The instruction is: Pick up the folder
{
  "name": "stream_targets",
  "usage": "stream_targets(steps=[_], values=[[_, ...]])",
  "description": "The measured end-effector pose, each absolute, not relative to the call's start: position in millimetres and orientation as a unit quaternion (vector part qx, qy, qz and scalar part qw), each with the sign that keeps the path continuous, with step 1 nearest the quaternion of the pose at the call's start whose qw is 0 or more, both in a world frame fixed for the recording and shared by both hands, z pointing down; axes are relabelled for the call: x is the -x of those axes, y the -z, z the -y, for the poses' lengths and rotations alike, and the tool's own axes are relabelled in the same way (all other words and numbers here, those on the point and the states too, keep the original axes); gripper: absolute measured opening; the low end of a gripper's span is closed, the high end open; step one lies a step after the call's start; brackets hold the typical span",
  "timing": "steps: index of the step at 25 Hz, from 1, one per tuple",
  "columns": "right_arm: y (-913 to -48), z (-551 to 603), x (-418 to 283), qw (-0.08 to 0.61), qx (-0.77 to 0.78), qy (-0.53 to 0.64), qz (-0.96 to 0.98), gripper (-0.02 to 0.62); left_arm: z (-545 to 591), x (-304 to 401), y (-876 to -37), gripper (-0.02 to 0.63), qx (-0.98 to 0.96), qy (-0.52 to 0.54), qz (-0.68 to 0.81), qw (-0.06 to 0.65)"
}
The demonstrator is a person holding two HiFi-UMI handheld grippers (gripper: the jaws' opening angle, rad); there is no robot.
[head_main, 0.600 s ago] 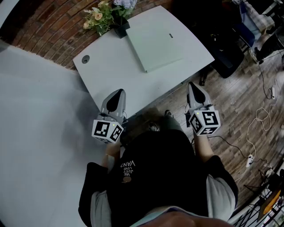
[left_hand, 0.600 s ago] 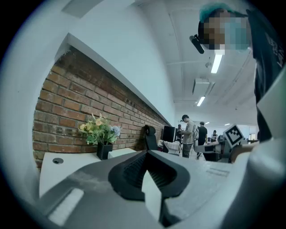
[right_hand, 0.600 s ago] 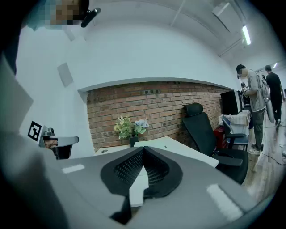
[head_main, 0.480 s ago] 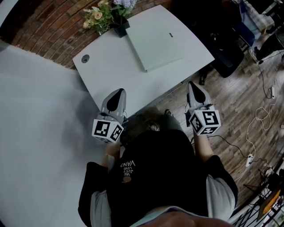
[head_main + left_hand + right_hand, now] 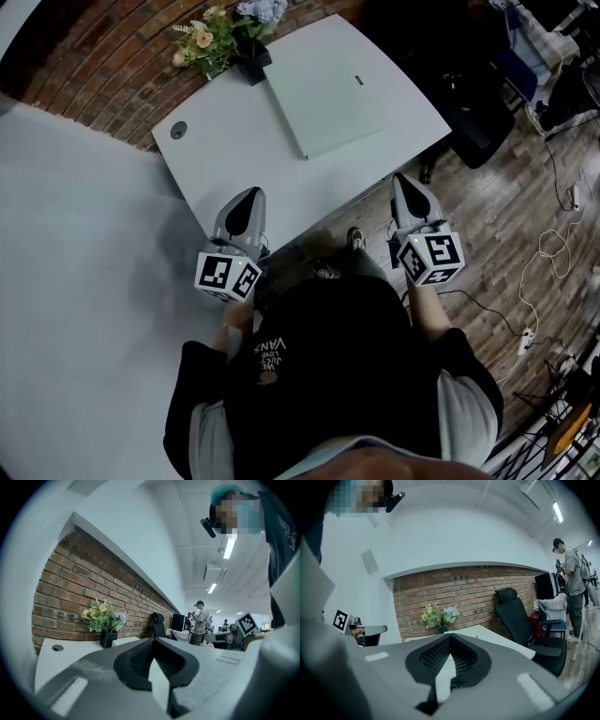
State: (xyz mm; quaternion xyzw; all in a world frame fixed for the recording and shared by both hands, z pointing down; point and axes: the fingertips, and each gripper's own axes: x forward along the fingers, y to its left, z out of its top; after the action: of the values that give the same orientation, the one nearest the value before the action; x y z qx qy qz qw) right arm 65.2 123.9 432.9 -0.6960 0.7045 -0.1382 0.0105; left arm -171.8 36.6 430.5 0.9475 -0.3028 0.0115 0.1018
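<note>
A pale green folder [image 5: 324,98] lies flat on the white table [image 5: 234,159], toward its far right part, beside a flower pot. My left gripper [image 5: 247,208] hangs over the table's near edge, shut and holding nothing. My right gripper [image 5: 409,191] is just off the table's near right corner, over the wooden floor, also shut and holding nothing. Both are well short of the folder. In the right gripper view the tabletop [image 5: 487,633] shows past the closed jaws; the folder's far end is barely visible there. The left gripper view shows only the table's left part [image 5: 61,651].
A black pot with flowers [image 5: 230,36] stands at the table's far edge, touching the folder's corner. A cable hole [image 5: 178,130] is at the far left. A black office chair [image 5: 473,112] stands right of the table. Brick wall behind; cables on the floor at right.
Both grippers stay nearly where they were. The right one has edged slightly up toward the table corner, and the view has shifted a little.
</note>
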Motion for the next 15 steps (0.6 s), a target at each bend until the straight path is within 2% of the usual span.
stream_targets(steps=[6,15], values=[[-435,-108,-77,0.011,0.684,0.143,-0.715,-0.002,-27,154,-428,0.0,-0.944,0.004,0.306,0.123],[-440,-82,-97,0.001,0.659,0.144,-0.739,-0.002,-10,125,-434,0.0,-0.94,-0.021,0.324,0.107]])
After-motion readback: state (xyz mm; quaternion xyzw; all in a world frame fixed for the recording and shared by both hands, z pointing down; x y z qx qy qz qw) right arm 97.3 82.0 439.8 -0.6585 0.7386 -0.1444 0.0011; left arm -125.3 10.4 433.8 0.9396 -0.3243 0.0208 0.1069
